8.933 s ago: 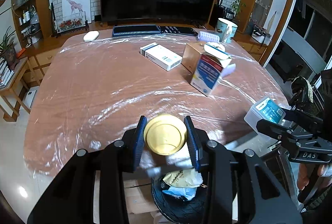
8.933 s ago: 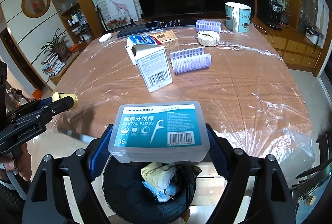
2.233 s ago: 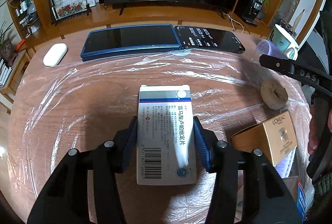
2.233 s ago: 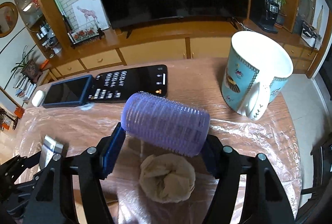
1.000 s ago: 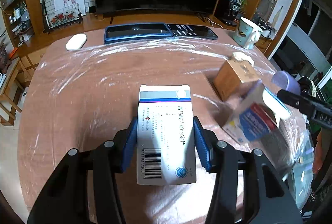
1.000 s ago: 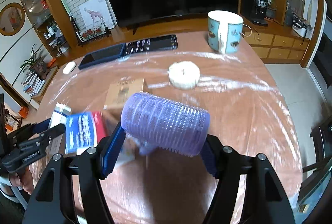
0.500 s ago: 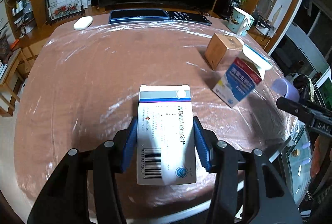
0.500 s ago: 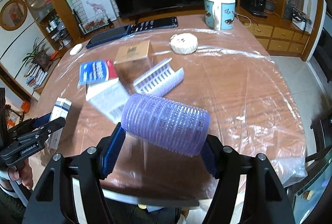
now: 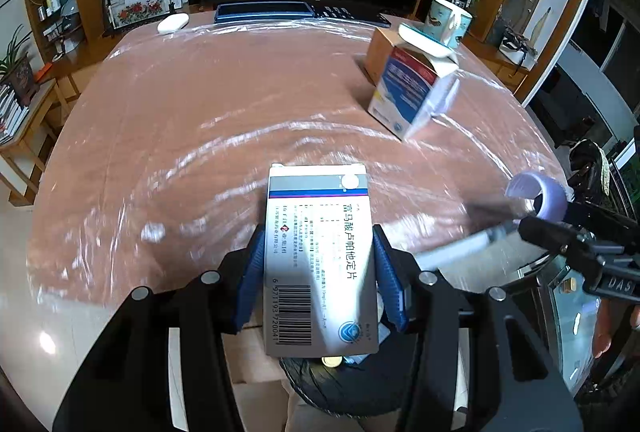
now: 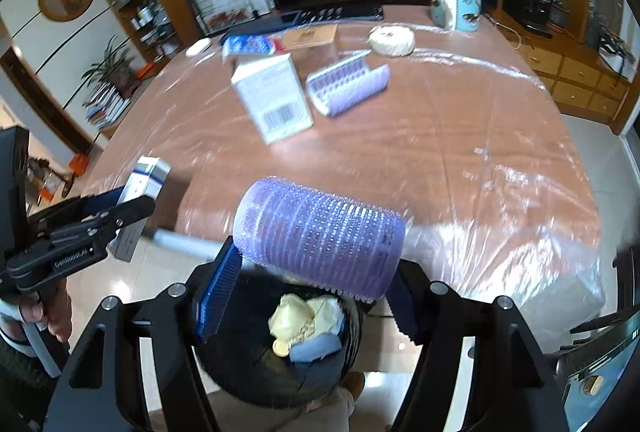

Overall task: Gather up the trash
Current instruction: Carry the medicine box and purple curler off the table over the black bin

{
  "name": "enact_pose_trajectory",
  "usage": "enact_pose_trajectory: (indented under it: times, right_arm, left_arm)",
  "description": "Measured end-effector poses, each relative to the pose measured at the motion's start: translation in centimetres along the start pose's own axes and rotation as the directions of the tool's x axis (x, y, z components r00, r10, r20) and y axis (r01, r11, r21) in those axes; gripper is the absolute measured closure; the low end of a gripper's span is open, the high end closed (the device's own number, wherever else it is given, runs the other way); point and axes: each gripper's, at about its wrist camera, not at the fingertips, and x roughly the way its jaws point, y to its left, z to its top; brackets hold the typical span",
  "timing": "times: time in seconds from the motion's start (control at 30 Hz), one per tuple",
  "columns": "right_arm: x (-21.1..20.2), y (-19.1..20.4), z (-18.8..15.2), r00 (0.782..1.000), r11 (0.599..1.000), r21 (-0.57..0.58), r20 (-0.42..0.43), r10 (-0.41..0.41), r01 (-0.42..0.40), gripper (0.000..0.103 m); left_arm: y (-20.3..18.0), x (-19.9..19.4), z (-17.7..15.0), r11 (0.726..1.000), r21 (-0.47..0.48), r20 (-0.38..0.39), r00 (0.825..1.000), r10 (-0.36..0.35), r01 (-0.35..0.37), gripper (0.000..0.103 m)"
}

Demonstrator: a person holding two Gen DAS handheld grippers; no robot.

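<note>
Left tongs (image 9: pixel 320 272) are clamped across the sides of a flat white medicine box (image 9: pixel 320 260), barcode end toward the camera. Right tongs (image 10: pixel 312 284) are clamped on the ends of a purple hair roller (image 10: pixel 318 238), held crosswise between the blue pads (image 10: pixel 216 288). Both items are carried clear of the worktop (image 10: pixel 460 136), at its near edge.

Directly beneath each load sits a round black bin (image 10: pixel 280 364), on the floor below the worktop edge. It already holds crumpled yellowish paper (image 10: pixel 308 316), a blue scrap and a small gold disc. In the left view the medicine box hides most of the bin mouth.

Judged step: delivery, with both pieces positioned over the bin and release not yet made. The next move calls for spreading each pair of tongs while its load is centred over the opening. The roller lies close to the rim nearest the worktop and may need bringing nearer first.

Remaining on the plastic-covered worktop: an opened blue-and-white carton (image 10: pixel 274 96), a brown box (image 10: pixel 310 34), a second roller piece (image 10: pixel 348 84), a paper wad (image 10: pixel 391 40) and a mug (image 10: pixel 454 0).
</note>
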Motion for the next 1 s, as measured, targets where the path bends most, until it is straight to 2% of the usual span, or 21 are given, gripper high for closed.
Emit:
enact_pose_trajectory:
  times: [0.47,0.7,1.0]
  right_arm:
    - [-0.2,1.7,-4.3,0.996,0.996,-0.056,-0.053,0.066,-0.069,0.036]
    - [-0.2,1.7,-5.6,0.995,0.996,-0.057,-0.065,0.070,-0.074,0.036]
    - [0.7,1.4,-7.1,0.993,0.995,-0.068,-0.100,0.060,-0.067,0.036]
  left_arm:
    - [-2.6,-1.7,-4.4,1.000,0.021,-0.006,1.000,0.012,-0.012,0.051]
    - [-3.9,-2.5,-5.8,0.999,0.048,0.011,1.000,0.019,-0.020,0.051]
    - [-5.0,-1.9,-7.5,0.998,0.067,-0.020,1.000,0.007,-0.006,0.051]
